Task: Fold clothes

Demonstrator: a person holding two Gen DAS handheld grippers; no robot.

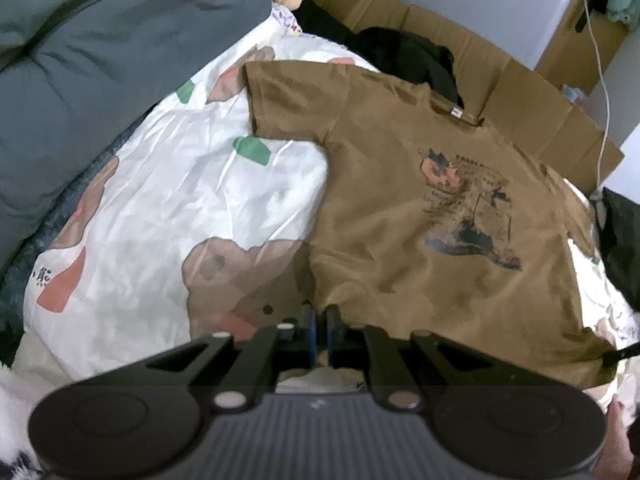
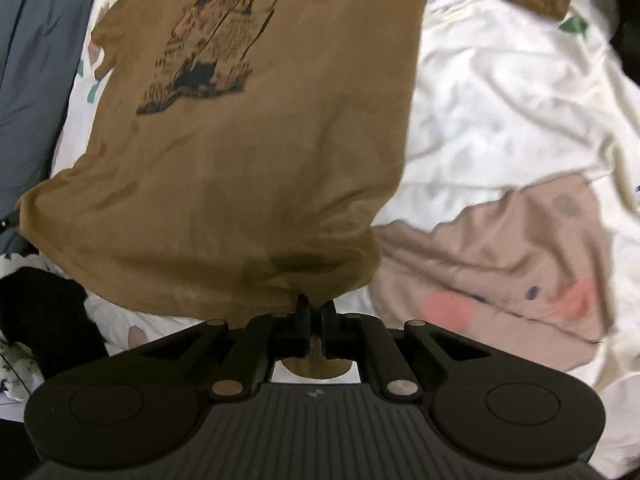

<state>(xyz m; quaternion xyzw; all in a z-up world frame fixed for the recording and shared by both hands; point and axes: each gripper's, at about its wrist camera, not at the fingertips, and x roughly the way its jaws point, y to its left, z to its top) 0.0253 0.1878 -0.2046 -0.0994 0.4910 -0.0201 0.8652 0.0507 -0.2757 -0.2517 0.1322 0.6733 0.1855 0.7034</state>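
The brown T-shirt lies print-up on the cartoon-print bedsheet, collar toward the cardboard, hem toward you. Your left gripper is clamped on one hem corner; your right gripper is clamped on the other — brown cloth shows between its pads. The shirt's long axis runs straight away from both grippers, hem to collar, so neither hand is nearer the collar. A hem-to-collar fold probably calls for carrying both corners forward together — keep them level.
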